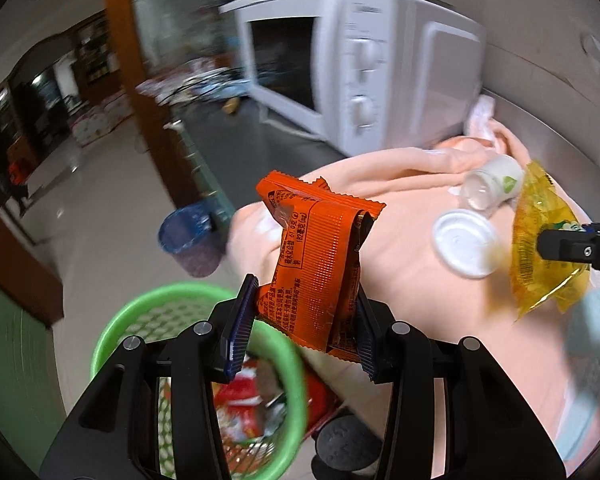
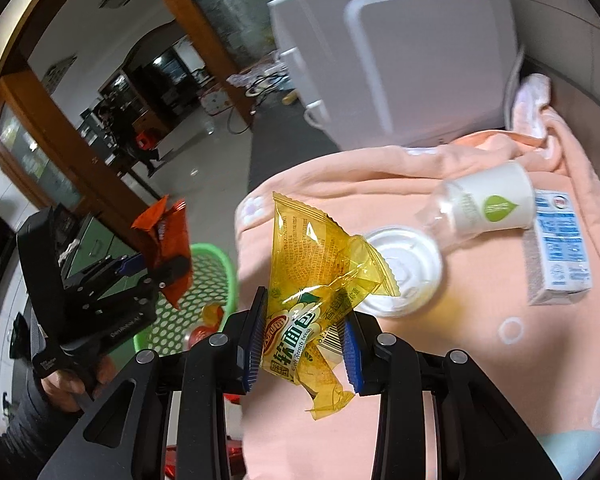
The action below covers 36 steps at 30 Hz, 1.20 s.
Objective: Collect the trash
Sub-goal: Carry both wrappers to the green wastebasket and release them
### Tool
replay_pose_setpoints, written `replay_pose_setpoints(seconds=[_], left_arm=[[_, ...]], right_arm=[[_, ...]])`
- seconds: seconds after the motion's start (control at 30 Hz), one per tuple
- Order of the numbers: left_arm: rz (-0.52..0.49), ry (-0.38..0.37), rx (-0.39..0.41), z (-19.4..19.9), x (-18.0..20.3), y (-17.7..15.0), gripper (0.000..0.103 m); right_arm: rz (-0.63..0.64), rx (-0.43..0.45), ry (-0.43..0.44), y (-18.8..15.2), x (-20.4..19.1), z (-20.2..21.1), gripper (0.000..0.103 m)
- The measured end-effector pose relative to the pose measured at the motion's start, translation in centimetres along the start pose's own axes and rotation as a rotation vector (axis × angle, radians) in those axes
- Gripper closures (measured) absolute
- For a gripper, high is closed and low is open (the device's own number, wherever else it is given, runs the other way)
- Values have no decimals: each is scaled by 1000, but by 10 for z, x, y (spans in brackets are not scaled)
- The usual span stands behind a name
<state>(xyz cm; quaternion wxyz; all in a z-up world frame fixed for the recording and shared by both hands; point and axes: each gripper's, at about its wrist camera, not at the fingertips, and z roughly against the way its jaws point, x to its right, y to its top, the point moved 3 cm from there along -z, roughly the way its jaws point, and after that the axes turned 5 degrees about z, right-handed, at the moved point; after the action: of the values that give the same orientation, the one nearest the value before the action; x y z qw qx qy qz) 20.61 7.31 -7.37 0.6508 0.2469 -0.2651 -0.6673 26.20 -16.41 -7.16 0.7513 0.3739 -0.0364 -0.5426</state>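
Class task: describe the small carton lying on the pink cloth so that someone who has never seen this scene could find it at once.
Start at the white microwave, then move down onto the pink cloth in front of it. The carton lies at the cloth's right side, just beyond the tipped white paper cup; it alone is box-shaped, white with blue print.

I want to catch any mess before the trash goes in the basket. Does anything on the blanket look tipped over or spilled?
Yes: the small bottle lies on its side on the pink blanket, its mouth beside a loose white lid. No spilled liquid is visible. The milk carton also lies flat.

right tool gripping yellow wrapper, green basket
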Motion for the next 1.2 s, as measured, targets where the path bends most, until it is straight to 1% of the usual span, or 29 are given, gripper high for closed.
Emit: replay_pose_setpoints(seconds=[0.2,0.37,0.47,0.6,0.83,0.9,0.93,1.03,1.1,1.2], left_arm=[[130,65,-41,-1,-61,-29,59],[201,117,-77,-5,-97,-50,58],[249,135,-98,-7,-116,-61,58],[287,160,-117,-7,-134,-73,54],[339,189,-120,1,-152,-88,50],[357,192,-122,3,-158,-91,42],[367,198,-117,6,-162,-93,40],[389,203,-104,14,-169,-96,39],[399,208,-98,18,-173,-97,35],[413,217,-84,27,-178,-99,33]], right_arm=[[38,-35,39,1,-28,-23,70],[67,-71,70,0,-49,-45,70],[87,-93,93,-1,-67,-59,70],[118,-121,122,-1,-89,-76,70],[159,-159,166,2,-124,-102,70],[172,-169,173,3,-134,-111,70],[176,-175,177,3,-140,-116,70],[183,-186,188,5,-153,-126,70],[182,-189,195,6,-158,-132,70],[175,-198,210,6,-166,-141,70]])
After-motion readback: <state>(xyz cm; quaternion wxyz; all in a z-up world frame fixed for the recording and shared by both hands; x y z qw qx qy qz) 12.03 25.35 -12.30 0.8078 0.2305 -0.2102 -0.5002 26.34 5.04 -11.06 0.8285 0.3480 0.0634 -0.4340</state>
